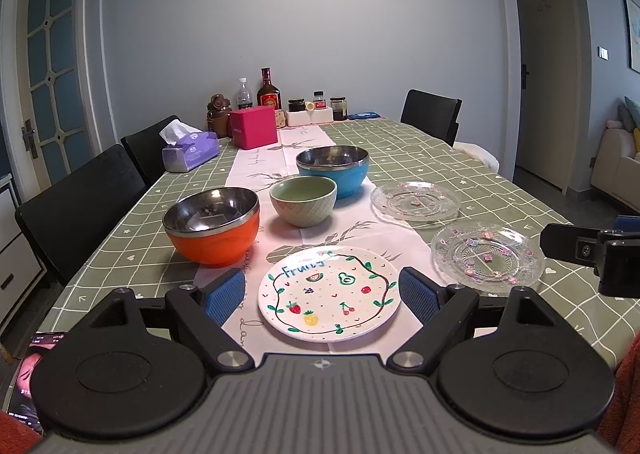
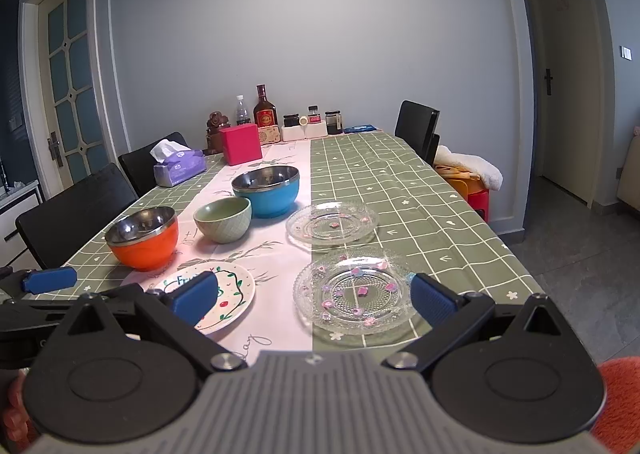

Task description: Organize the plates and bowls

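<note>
Both jaws gape, empty; left gripper [image 1: 322, 296] frames the white fruit-painted plate [image 1: 329, 294] low centre, whose thin rim could slip a pinch

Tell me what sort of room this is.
Most likely a home dining room: a long table under a green checked cloth, black chairs around it, and bottles and jars lined up against the far wall.
</note>
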`<state>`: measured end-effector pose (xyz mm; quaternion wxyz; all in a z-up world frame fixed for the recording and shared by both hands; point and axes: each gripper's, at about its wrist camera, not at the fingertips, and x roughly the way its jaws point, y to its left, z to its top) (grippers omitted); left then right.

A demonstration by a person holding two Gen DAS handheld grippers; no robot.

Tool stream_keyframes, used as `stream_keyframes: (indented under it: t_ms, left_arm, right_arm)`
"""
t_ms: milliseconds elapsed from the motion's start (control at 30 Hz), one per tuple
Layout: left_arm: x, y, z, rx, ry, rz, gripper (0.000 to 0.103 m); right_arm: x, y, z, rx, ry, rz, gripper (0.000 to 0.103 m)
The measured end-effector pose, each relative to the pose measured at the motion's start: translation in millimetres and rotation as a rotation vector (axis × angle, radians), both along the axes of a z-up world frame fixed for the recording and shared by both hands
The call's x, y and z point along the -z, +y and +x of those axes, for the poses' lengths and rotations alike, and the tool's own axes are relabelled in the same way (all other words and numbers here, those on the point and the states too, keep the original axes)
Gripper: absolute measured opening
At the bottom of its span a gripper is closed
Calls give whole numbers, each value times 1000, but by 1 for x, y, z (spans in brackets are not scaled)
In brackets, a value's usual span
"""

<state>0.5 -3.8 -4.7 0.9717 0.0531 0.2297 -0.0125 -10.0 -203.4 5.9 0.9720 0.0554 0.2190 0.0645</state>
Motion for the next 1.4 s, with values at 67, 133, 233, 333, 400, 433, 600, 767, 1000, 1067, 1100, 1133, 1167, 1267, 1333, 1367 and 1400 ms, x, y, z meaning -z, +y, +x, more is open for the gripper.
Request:
stream_keyframes:
  t_ms: [67, 133, 233, 333, 400, 433, 600, 767, 1000, 1067, 1100, 1133, 1167, 1267, 1333, 1367, 1400]
  left_arm:
    - [0, 0, 0, -2, 0, 0, 101]
    - [0, 0, 0, -2, 0, 1, 101]
    - [0, 0, 0, 0, 1, -1, 101]
    - [0, 0, 1, 0, 3, -4, 101]
    - [0, 0, 1, 0, 3, -5, 101]
    - [0, 0, 1, 0, 3, -5, 101]
    - [0, 0, 1, 0, 4, -5, 101]
    - [1, 1, 1, -1, 4, -6, 101]
    - [1, 1, 1, -2, 5, -7, 101]
    - [1, 1, 1, -2, 6, -7, 101]
    - [1, 1, 1, -2, 6, -7, 101]
    - [1, 1, 1, -2, 5, -6, 101]
    - [1, 2, 1, -2, 6, -7, 101]
    - [1, 1, 1, -2, 6, -8, 101]
    - [1, 1, 1, -2, 6, -7, 101]
    - [1, 1, 1, -2, 6, -8, 101]
    - [1, 2, 1, -2, 7, -9, 101]
  right_arm:
    - [1, 1, 0, 1, 3, 0, 100]
    - [1, 2, 1, 1, 4, 1, 100]
    - [1, 2, 1, 2, -2, -5, 100]
    - [2, 3, 1, 2, -3, -9, 100]
    - [3, 3, 1, 3, -2, -7, 100]
    - [3, 3, 0, 3, -3, -6, 100]
    - [4, 2, 0, 4, -2, -5, 100]
    - [4, 2, 0, 4, -1, -5, 100]
    - [5, 2, 1, 5, 4, -2, 100]
    - [5, 2, 1, 6, 5, -3, 100]
    - [5, 3, 1, 6, 6, -3, 100]
    - [5, 3, 1, 6, 6, -3, 100]
    - [5, 3, 2, 6, 8, -2, 100]
    - [6, 4, 3, 5, 11, -3, 100]
    - [6, 4, 3, 4, 13, -4, 100]
    - [6, 4, 3, 3, 15, -4, 100]
    - [6, 4, 4, 3, 18, -4, 100]
